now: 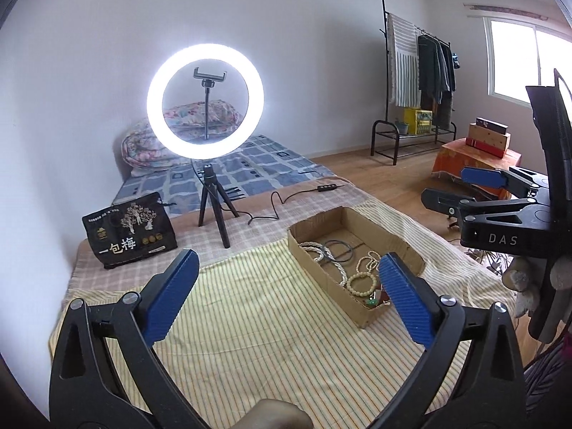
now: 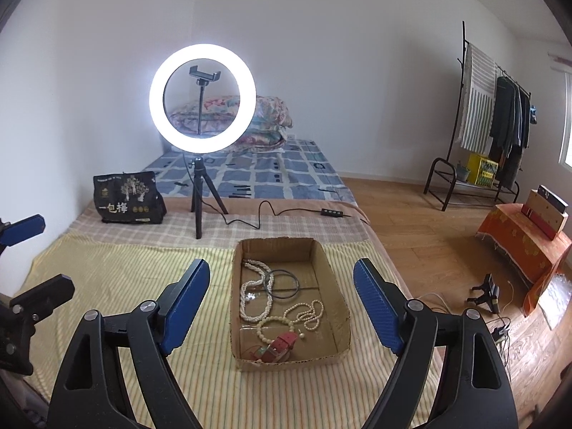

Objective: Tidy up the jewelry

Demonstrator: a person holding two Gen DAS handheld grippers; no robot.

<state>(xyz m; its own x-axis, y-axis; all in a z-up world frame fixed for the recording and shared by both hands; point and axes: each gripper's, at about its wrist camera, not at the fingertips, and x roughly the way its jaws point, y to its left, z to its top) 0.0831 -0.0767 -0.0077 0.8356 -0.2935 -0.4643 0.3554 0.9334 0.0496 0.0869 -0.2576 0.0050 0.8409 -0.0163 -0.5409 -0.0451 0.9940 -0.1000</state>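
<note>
A shallow cardboard box (image 2: 343, 300) (image 1: 307, 246) lies on the striped yellow cloth (image 2: 118, 279). It holds white pearl necklaces (image 2: 255, 293), a dark thin ring (image 2: 282, 284), a cream bead bracelet (image 2: 277, 325) and a red watch strap (image 2: 282, 345). My right gripper (image 2: 282, 307) is open and empty, above the box's near end. My left gripper (image 1: 286, 293) is open and empty, left of the box; its fingers (image 2: 21, 230) show at the right view's left edge. The right gripper (image 1: 464, 189) shows at the left view's right side.
A lit ring light on a black tripod (image 2: 202, 98) stands behind the box, its cable and switch (image 2: 330, 212) running right. A black snack bag (image 2: 127, 198) stands at the back left. A bed with a quilt (image 2: 264, 114), a clothes rack (image 2: 493, 121) and an orange-covered table (image 2: 529, 246) lie beyond.
</note>
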